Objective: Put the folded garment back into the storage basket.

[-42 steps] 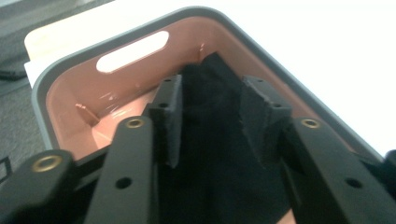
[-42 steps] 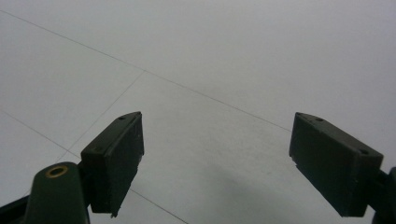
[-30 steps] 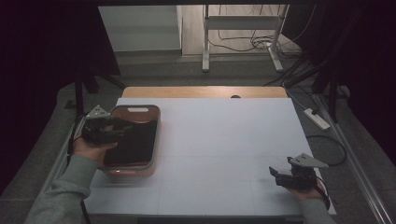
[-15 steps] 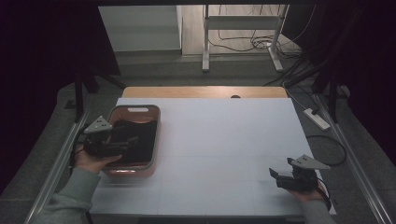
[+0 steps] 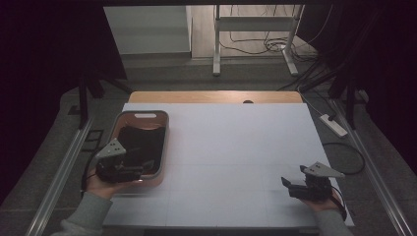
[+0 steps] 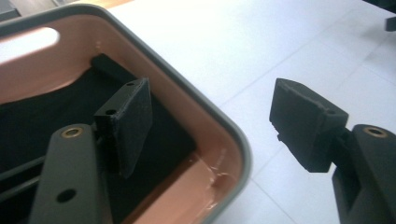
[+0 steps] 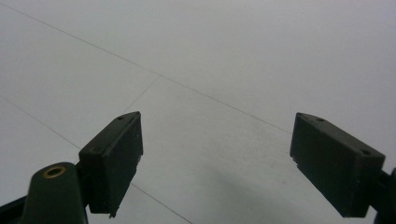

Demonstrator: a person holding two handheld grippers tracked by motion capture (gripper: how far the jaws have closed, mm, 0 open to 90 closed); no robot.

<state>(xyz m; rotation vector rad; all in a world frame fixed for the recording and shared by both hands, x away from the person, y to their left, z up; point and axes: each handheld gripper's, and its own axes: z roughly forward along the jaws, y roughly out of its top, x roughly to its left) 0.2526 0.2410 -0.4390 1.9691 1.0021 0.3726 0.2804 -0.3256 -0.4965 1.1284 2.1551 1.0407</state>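
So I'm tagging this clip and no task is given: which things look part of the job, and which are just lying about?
Likely in play:
- left gripper, open, jaws straddling the tub's near rim
- pink tub
- dark cloth inside it

Just about:
- right gripper, open over bare table
- power strip on the floor
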